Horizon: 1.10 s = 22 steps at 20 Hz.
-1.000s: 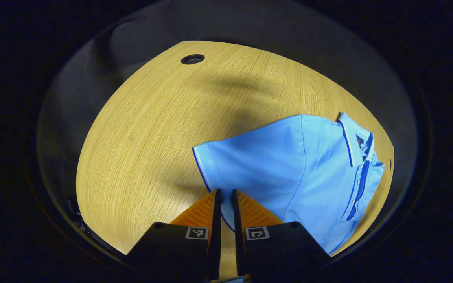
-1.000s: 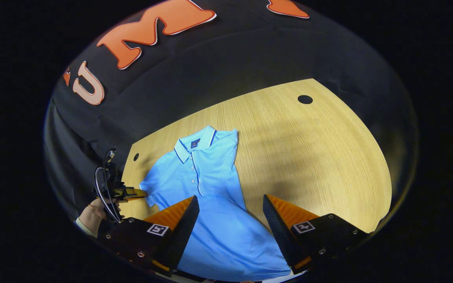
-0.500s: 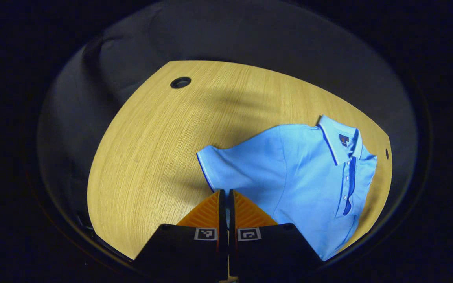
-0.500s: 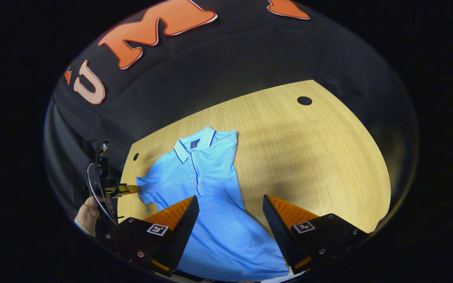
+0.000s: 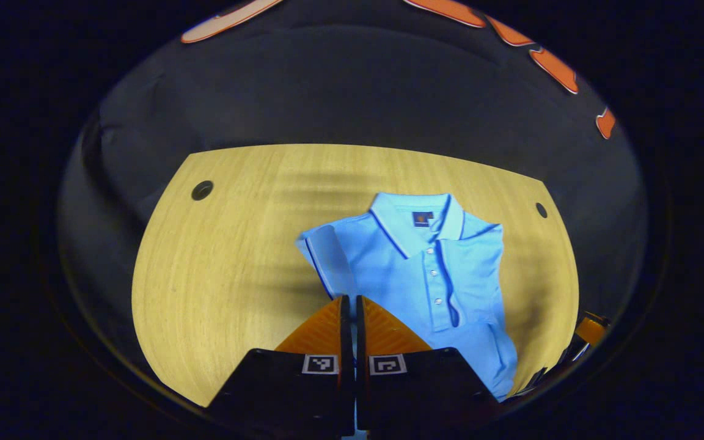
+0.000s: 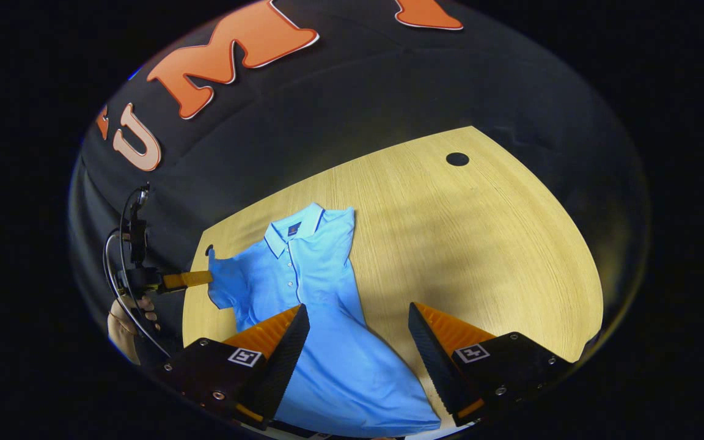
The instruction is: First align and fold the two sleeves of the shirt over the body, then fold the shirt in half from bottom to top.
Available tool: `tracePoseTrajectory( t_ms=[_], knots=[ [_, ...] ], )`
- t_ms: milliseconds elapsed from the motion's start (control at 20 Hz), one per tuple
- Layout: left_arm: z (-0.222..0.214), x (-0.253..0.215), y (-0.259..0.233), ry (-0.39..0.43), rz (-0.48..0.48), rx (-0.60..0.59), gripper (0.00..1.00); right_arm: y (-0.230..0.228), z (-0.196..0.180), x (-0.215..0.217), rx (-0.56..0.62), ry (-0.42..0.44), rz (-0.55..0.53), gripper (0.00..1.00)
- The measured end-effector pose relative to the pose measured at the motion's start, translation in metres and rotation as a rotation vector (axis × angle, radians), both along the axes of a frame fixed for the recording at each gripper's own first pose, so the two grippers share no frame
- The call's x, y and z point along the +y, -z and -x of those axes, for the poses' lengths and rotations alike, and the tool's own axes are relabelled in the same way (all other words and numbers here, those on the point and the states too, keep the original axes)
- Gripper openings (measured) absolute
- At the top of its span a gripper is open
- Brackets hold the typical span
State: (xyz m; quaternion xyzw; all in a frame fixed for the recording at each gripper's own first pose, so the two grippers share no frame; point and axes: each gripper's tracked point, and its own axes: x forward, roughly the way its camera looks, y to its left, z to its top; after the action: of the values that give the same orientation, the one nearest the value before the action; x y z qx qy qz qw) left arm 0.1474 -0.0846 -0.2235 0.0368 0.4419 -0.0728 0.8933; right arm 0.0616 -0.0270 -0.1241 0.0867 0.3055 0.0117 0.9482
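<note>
Left gripper view has the left gripper (image 5: 349, 305) closed to a hairline gap, with a sliver of blue cloth between its fingers at the bottom of the picture; it appears to hold the shirt's left sleeve (image 5: 326, 256), whose dark-piped cuff stands lifted off the worktop (image 5: 217, 256). In the right gripper view the same gripper (image 6: 196, 279) shows far off, held by a hand (image 6: 124, 319), meeting the raised sleeve at the shirt's side.

The shirt (image 6: 303, 287) lies face up, collar (image 5: 416, 214) toward the booth wall, buttons up the middle. Its other side runs straight with no sleeve sticking out, so that sleeve looks already folded in. The right gripper (image 6: 358, 318) hangs spread wide above the hem, gripping nothing.

My reading: this is the second sleeve fold, partway. The next move calls for carrying the cuff across onto the chest, laying it flat and in line with the first fold, then letting go. The bottom-to-top fold is not yet begun.

Room is generous on the bare wood to the shirt's left. The shirt's other side sits near the worktop's edge and a small grommet hole (image 5: 541, 209), so there is little slack there if the cloth gets dragged.
</note>
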Motion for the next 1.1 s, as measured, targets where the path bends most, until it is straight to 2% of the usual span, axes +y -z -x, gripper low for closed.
tracePoseTrajectory(
  t_ms=[200, 450, 750, 950, 1050, 1100],
  knots=[
    [0.005, -0.065, 0.011, 0.091, 0.01, 0.029, 0.05, -0.001, 0.008, -0.026, -0.009, 0.032, -0.005, 0.98],
    [0.003, -0.13, 0.038, 0.153, 0.02, 0.077, 0.05, 0.004, 0.021, -0.055, -0.001, 0.069, -0.008, 0.98],
    [0.005, -0.154, 0.063, 0.17, 0.014, 0.104, 0.1, 0.013, 0.029, -0.075, 0.018, 0.092, -0.01, 0.98],
    [0.008, -0.167, 0.063, 0.158, 0.092, 0.092, 0.14, 0.019, 0.031, -0.077, 0.034, 0.089, 0.01, 0.98],
    [0.015, -0.168, 0.057, 0.169, 0.111, 0.088, 0.29, 0.021, 0.031, -0.072, 0.041, 0.073, 0.019, 0.98],
    [0.018, -0.166, 0.053, 0.175, 0.111, 0.079, 0.45, 0.023, 0.032, -0.068, 0.046, 0.061, 0.024, 0.98]
  ],
)
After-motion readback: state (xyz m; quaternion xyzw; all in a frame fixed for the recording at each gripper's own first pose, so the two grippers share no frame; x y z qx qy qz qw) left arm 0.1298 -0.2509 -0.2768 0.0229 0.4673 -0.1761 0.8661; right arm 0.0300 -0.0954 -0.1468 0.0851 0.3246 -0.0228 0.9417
